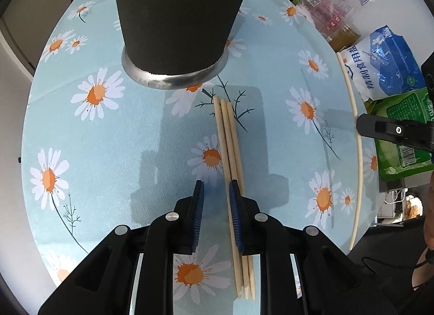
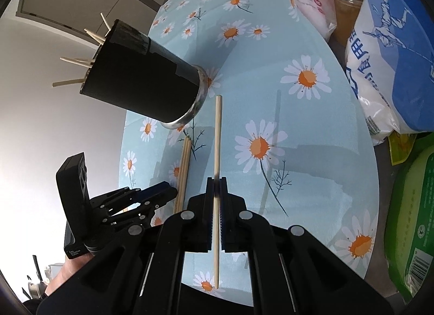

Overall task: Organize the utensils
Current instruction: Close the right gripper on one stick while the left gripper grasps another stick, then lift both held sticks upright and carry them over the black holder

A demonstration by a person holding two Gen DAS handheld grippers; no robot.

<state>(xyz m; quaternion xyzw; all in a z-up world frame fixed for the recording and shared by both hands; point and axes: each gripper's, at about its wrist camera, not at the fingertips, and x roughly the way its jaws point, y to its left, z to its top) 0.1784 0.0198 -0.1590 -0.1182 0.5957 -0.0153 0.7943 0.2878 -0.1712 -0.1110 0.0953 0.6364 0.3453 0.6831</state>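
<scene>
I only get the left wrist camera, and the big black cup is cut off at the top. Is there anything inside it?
Observer: Yes. The right wrist view shows its top, and several chopsticks stick out of the black holder.
Operator: And what's that long stick at the right edge of my picture?
Observer: That is a single chopstick. The right wrist view looks straight along it: the right gripper has its pads shut on it, with stick poking out both ahead of the pads and behind them.
</scene>
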